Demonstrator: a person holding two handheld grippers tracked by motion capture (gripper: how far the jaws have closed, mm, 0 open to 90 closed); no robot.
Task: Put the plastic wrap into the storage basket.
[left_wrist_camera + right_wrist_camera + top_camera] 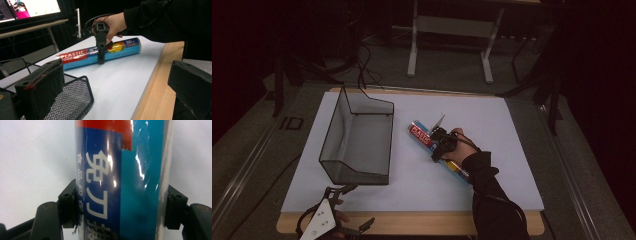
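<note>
**Clamped on the wrap roll, basket waiting**

Right gripper (438, 148) down on the plastic wrap roll (432, 144), jaws closed in against both sides of the tube near its middle, pads touching the glossy film in the right gripper view (120, 182). Roll lying flat on the white table top (492, 150), slanted, just right of the wire mesh basket (357, 140) but not touching it. Seen from the left gripper view, same story: roll (82, 56) on the surface, right gripper (100, 53) straddling it from above, hand (112, 23) wrapped round the tool.

Left gripper (343, 210) parked at the near table edge, jaws spread wide, nothing between them.

Step in hand, by the look of it: the grasp itself, lift not yet begun. Next move likely calls for a straight lift, a swing left over the basket rim, then a level lowering so the long tube goes in lengthwise rather than catching the wire.

Count: one roll, one basket, two grippers, one table.
</note>
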